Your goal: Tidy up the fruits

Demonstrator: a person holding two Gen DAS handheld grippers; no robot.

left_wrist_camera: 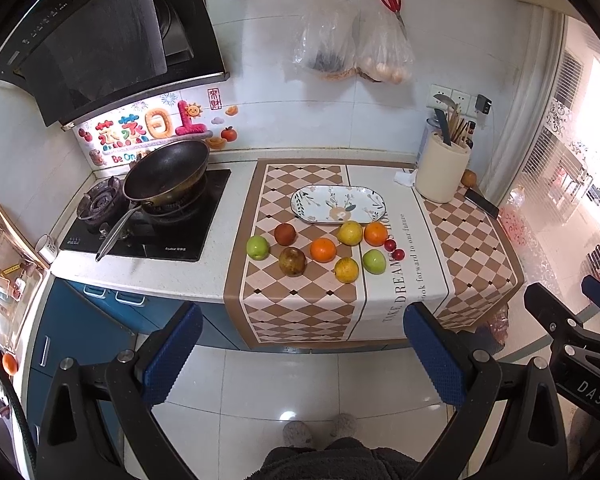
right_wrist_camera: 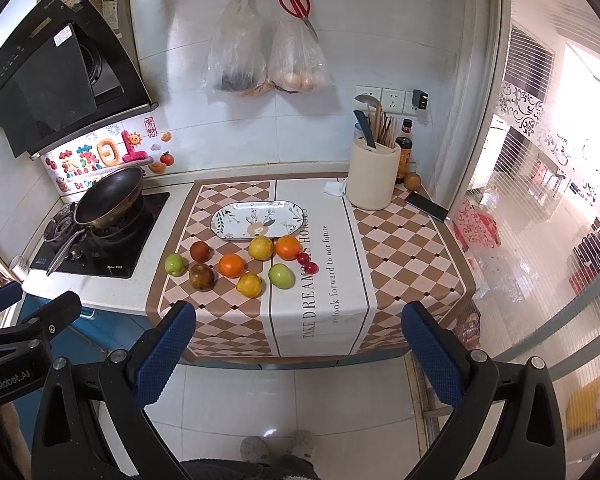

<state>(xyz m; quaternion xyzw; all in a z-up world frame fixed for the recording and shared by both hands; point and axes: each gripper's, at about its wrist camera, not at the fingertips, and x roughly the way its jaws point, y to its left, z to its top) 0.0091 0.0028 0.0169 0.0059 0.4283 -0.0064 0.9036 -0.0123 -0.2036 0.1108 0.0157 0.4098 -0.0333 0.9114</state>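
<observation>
Several fruits lie on the checked cloth (left_wrist_camera: 300, 312) in front of an oval floral plate (left_wrist_camera: 338, 204): two green apples (left_wrist_camera: 258, 247), two oranges (left_wrist_camera: 323, 249), two yellow fruits (left_wrist_camera: 347, 269), two dark brown fruits (left_wrist_camera: 292, 261) and two small red ones (left_wrist_camera: 394, 250). The plate holds no fruit. The same group shows in the right wrist view, with plate (right_wrist_camera: 258, 220) and orange (right_wrist_camera: 231, 265). My left gripper (left_wrist_camera: 304, 356) and right gripper (right_wrist_camera: 298, 352) are both open and empty, held back from the counter above the floor.
A wok (left_wrist_camera: 166, 172) sits on the gas hob at the left. A cream utensil holder (left_wrist_camera: 442, 172), a bottle (right_wrist_camera: 403, 152), a phone (left_wrist_camera: 482, 202) and a small brown fruit (right_wrist_camera: 412, 181) stand at the back right. Bags hang on the wall.
</observation>
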